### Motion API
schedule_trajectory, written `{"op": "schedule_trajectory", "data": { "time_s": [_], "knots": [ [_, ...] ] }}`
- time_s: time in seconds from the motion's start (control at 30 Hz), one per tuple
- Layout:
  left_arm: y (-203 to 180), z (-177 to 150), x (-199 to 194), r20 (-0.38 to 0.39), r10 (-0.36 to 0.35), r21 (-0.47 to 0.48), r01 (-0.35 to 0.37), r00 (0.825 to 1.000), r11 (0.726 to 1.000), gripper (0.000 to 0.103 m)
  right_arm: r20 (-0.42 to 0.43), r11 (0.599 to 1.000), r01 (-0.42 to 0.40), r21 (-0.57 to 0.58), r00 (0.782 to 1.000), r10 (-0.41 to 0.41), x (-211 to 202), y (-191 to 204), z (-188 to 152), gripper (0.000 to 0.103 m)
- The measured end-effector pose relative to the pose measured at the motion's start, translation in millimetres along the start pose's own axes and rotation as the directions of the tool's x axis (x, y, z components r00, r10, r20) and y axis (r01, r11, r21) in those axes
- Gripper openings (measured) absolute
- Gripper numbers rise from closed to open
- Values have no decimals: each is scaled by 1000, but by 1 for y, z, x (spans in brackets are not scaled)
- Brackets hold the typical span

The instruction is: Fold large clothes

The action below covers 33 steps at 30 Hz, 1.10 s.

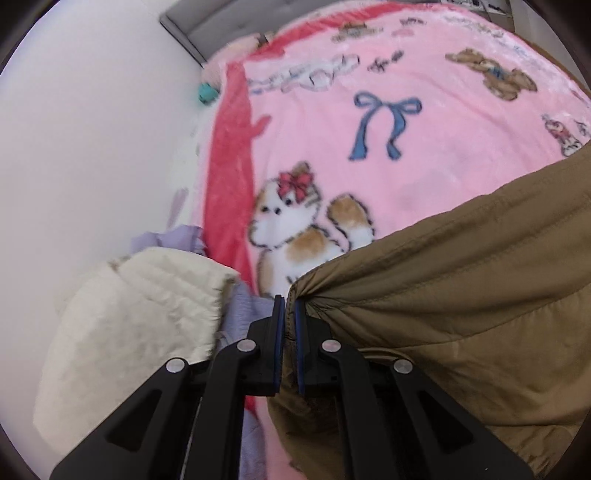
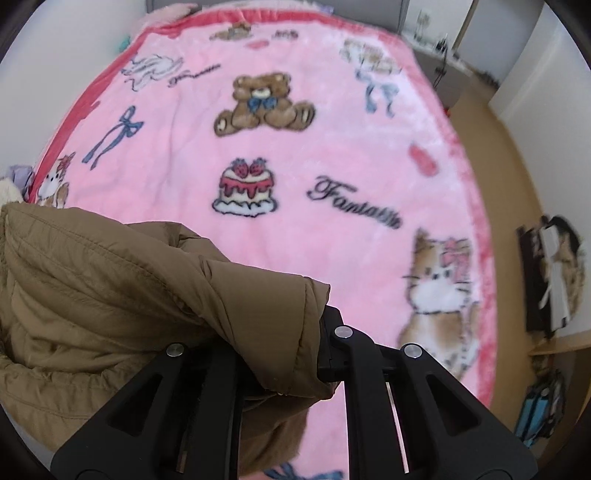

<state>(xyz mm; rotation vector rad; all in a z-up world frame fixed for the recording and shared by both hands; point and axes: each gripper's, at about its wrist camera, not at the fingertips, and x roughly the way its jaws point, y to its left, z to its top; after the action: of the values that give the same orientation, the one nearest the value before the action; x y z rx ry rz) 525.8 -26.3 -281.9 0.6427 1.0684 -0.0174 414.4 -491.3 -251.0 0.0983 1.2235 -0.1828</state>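
A brown padded jacket [image 1: 461, 295] hangs over a bed with a pink printed blanket [image 1: 424, 155]. My left gripper [image 1: 290, 306] is shut on a pinched edge of the jacket, which stretches away to the right. In the right wrist view the jacket [image 2: 129, 295] drapes over my right gripper [image 2: 291, 332] and hides its fingertips; the fabric bunches where the jaws meet, so it is shut on the jacket. The blanket [image 2: 332, 147] lies flat below.
A cream quilted garment [image 1: 140, 332] and a lilac cloth [image 1: 243, 306] lie at the bed's left edge against a white wall [image 1: 92, 147]. A grey headboard [image 1: 221, 26] stands at the far end. Wooden floor [image 2: 476, 118] and a bag [image 2: 543, 410] lie to the bed's right.
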Motion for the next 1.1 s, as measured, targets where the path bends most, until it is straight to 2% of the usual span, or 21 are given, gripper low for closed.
{"op": "schedule_trajectory", "data": {
  "time_s": [0.13, 0.3, 0.57, 0.63, 0.7, 0.73, 0.77, 0.8, 0.87, 0.9, 1.0, 1.07, 1.1],
  "knots": [
    [-14, 4, 30, -58, -14, -7, 13, 998, 1000, 7, -87, 998, 17, -61, 996, -23, 46, 9, 13, 10],
    [-35, 4, 56, -86, -12, 8, 13, 996, 1000, 7, -176, 996, 22, -81, 984, -36, 88, 13, 15, 11],
    [-50, 5, 86, -116, -41, -11, 40, 992, 999, 7, -212, 998, -2, -62, 977, -11, 127, 19, 6, 12],
    [-48, 8, 88, -127, -47, -6, 47, 991, 999, 14, -214, 997, -2, -81, 977, -15, 129, 20, 6, 13],
    [-36, 12, 84, -119, -49, -27, 46, 992, 999, 41, -200, 995, -5, -98, 980, -15, 122, 20, 7, 18],
    [-28, 14, 81, -108, -65, -40, 61, 992, 997, 47, -190, 995, -8, -97, 982, -11, 116, 19, 8, 21],
    [-14, 16, 73, -71, -106, -65, 101, 992, 993, 62, -179, 995, -1, -98, 984, -16, 109, 17, 9, 40],
    [-1, 19, 64, -25, -154, -86, 152, 988, 985, 75, -161, 995, 23, -97, 986, -39, 99, 14, 11, 66],
    [24, 25, 44, 71, -184, -109, 191, 980, 976, 83, -117, 996, 33, -82, 992, -43, 78, 6, 14, 81],
    [38, 30, 30, 117, -196, -112, 209, 974, 971, 87, -97, 998, 8, -68, 995, -14, 67, 1, 17, 81],
    [64, 40, -7, 186, -221, -92, 241, 957, 966, 87, -26, 997, -66, -44, 998, 64, 23, -11, 25, 81],
    [59, 35, -45, 273, -244, 38, 243, 931, 969, 91, 60, 989, -116, -92, 991, 122, -17, -9, 25, 83],
    [50, 30, -61, 307, -256, 113, 232, 917, 966, 93, 93, 983, -136, -127, 985, 148, -31, -9, 23, 88]
  ]
}}
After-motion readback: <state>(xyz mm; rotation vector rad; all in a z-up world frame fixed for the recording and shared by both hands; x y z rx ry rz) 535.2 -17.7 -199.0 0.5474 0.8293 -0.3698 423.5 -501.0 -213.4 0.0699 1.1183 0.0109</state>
